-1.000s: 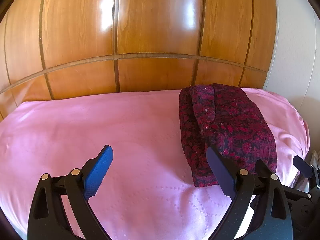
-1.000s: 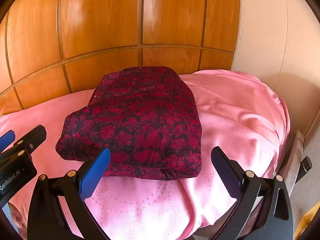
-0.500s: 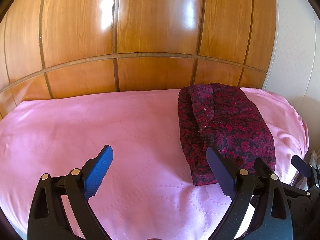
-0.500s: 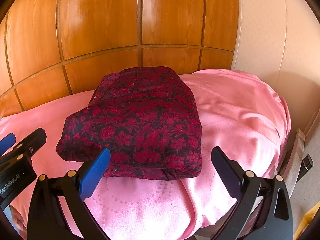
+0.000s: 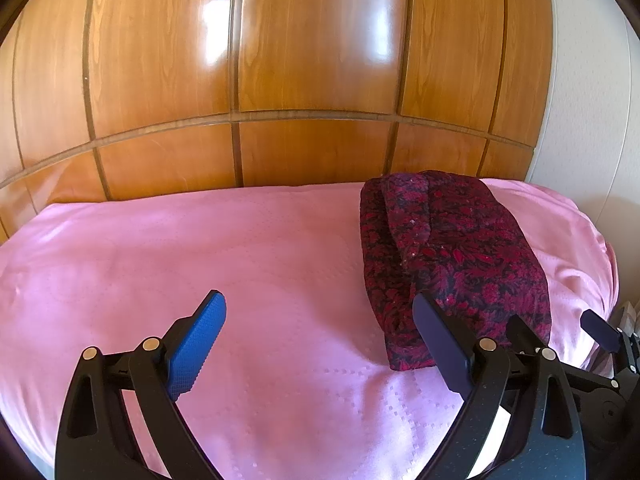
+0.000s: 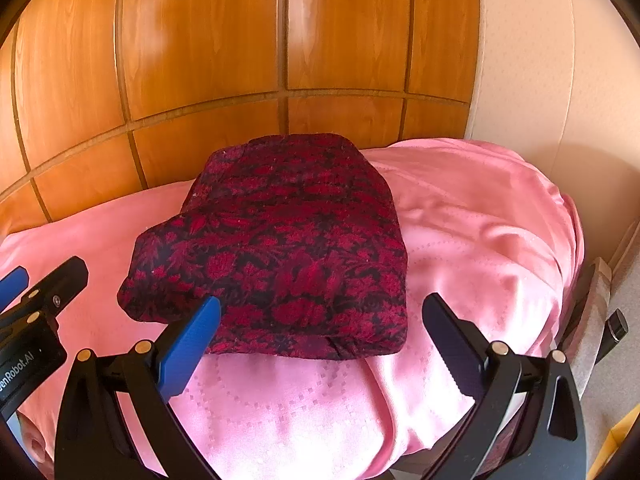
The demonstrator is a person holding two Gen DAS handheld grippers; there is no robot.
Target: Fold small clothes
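Observation:
A dark red floral garment point(image 6: 280, 248) lies folded into a thick rectangle on the pink bedspread point(image 6: 472, 240). In the left wrist view the same garment point(image 5: 452, 256) rests at the right side of the bed. My left gripper point(image 5: 318, 312) hangs open over bare pink cloth, its right finger just in front of the garment's near corner. My right gripper point(image 6: 320, 316) is open too, held just short of the garment's near edge, with nothing between its fingers.
Glossy wooden panels point(image 5: 280, 60) rise behind the bed. A pale wall point(image 6: 520, 60) stands at the right. The bedspread point(image 5: 200, 248) drops off at the right edge, where a chair part point(image 6: 600, 300) and floor show. The left gripper's body point(image 6: 36, 320) shows at the left of the right wrist view.
Both grippers have stayed open. The right wrist view has shifted very slightly toward the garment; the garment itself has not moved.

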